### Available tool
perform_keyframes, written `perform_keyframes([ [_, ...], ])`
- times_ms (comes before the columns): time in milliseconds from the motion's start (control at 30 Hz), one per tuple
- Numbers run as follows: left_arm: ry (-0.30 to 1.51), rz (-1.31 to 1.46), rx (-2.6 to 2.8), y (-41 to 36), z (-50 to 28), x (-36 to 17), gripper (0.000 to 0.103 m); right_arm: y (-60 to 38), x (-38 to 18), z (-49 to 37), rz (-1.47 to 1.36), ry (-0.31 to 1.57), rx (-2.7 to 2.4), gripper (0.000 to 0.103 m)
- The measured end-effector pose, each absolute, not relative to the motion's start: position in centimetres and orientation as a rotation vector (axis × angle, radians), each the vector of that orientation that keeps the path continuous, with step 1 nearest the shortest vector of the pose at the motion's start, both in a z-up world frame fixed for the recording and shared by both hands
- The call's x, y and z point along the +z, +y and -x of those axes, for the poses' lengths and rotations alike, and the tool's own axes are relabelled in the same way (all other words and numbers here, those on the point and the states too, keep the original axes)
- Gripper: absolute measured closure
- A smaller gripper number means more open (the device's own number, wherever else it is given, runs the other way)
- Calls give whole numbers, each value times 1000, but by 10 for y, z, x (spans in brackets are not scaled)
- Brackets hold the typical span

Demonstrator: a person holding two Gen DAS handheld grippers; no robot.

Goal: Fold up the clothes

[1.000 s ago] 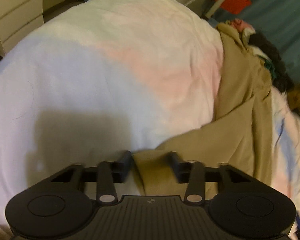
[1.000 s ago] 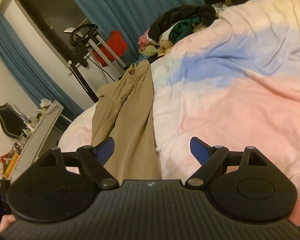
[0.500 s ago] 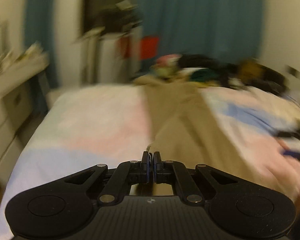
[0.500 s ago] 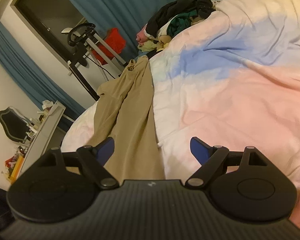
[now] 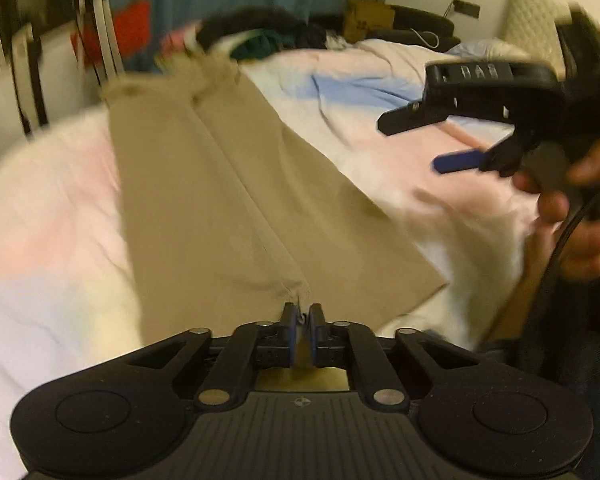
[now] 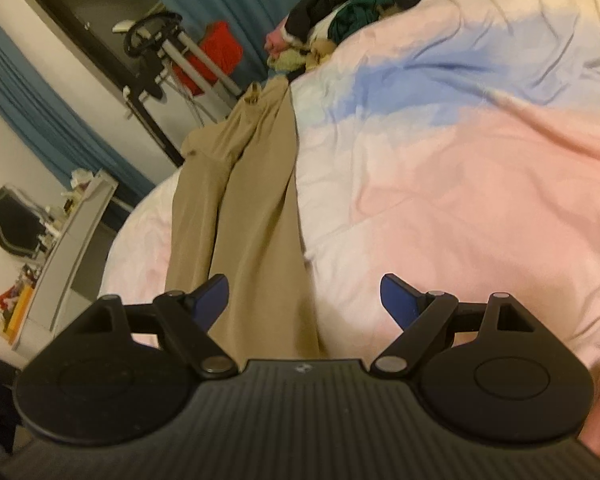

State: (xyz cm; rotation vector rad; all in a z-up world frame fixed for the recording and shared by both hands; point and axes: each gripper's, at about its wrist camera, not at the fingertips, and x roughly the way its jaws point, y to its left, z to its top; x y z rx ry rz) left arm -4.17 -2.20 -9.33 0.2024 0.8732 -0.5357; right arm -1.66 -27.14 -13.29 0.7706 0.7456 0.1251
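The khaki trousers lay lengthwise on the bed, spread over a quilt of pink, white and blue patches, with the waistband at the far end near a heap of other clothes and the leg hems at the near edge. The left gripper had its fingers drawn narrow, pinching the near hem where a seam ran down into them; the cloth rose slightly toward the grasp. The right gripper hung above the trousers' near right side with its blue-padded fingers spread wide and nothing between them; in the left wrist view it appeared raised over the quilt, apart from the cloth, held in the person's right hand. Both views were partly blurred, so fine creases could not be read. The step in hand was judged to be the opening one: securing the hem end before a lengthwise or end-to-end fold. The next move would call for the right gripper to descend to the free hem corner and close on it, so that both ends could be lifted together and carried toward the waistband without the legs skewing.
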Motion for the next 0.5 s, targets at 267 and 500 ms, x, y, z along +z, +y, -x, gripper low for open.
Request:
perform_keyframes([
  [267, 958, 292, -454, 67, -1, -86, 44, -271, -157, 12, -915, 871, 231, 18],
  [500, 1132, 602, -238, 114, -51, -132, 35, -271, -179, 9, -975, 977, 165, 35],
])
